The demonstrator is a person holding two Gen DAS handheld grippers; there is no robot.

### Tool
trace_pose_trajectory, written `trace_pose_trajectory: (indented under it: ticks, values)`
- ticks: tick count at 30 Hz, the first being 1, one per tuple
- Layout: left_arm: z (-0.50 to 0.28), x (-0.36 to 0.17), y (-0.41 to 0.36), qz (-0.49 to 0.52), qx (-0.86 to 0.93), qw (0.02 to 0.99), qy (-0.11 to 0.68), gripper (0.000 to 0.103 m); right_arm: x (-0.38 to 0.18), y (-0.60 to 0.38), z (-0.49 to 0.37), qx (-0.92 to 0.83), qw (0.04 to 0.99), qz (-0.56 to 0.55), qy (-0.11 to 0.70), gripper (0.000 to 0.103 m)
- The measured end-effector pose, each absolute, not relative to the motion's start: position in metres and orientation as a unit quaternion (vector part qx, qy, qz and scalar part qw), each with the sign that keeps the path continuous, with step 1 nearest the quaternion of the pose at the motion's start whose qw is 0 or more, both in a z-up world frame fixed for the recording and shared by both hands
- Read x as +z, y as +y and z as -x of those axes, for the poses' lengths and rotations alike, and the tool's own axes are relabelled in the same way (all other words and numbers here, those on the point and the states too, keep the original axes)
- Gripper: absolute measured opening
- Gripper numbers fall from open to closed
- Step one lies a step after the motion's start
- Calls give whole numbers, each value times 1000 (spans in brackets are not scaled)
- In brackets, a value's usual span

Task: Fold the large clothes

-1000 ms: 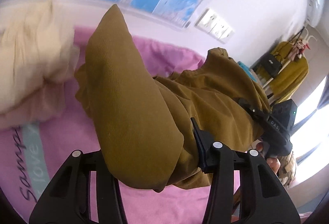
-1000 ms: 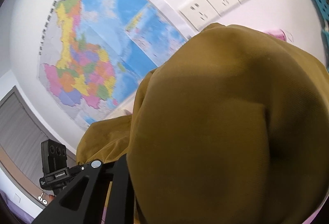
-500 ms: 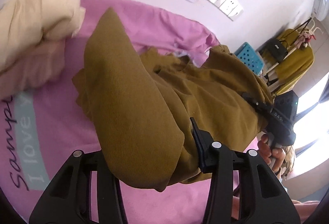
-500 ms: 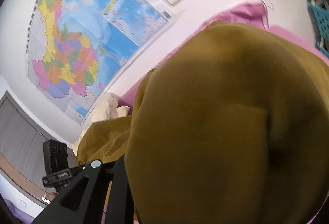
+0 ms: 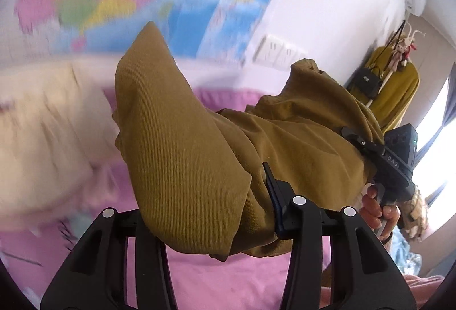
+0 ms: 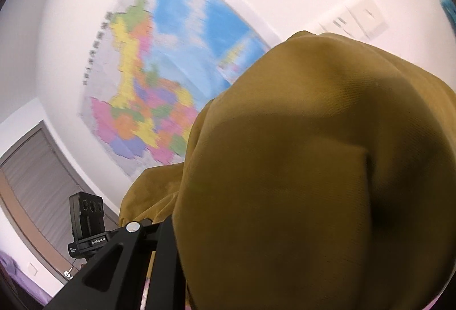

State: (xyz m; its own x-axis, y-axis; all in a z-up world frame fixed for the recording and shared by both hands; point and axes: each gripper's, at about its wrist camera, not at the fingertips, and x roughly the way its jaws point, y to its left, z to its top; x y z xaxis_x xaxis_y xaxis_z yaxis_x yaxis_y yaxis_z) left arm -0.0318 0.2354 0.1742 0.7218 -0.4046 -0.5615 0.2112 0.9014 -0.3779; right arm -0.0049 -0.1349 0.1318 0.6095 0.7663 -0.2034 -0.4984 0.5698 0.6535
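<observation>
Now the left gripper [image 5: 211, 213] clamps the mustard garment [image 5: 188, 156], lifted above the pink bed [image 5: 233, 281]; cloth drapes over the right gripper [image 6: 199, 247], hiding its grip.

Mustard-brown ribbed corduroy garment [image 5: 185, 144]; pink bedsheet [image 5: 228, 281]; cream pillow [image 5: 48, 133]; multicoloured wall map [image 6: 159, 76]; black claws.

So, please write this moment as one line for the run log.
left tool: shut on mustard garment | right tool: shut on mustard garment | garment: lifted above pink bedsheet | fold: not yet done
</observation>
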Motion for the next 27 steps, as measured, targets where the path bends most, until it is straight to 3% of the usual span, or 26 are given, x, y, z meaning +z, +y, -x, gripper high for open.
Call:
trace_pose_trajectory:
  ticks: [8,16,22,27]
  values:
    - [55,254,306,110,-97,953,264,44,202,-50,-17,445,835,-262,189,18]
    - [73,279,415,120,20,966,227,44,231,84,-52,517,798,-241,196,18]
    - [78,275,495,141,90,965,202,44,225,183,-61,552,775,-226,208,18]
    - [73,207,554,168,129,951,224,44,166,246,-61,550,773,-191,252,18]
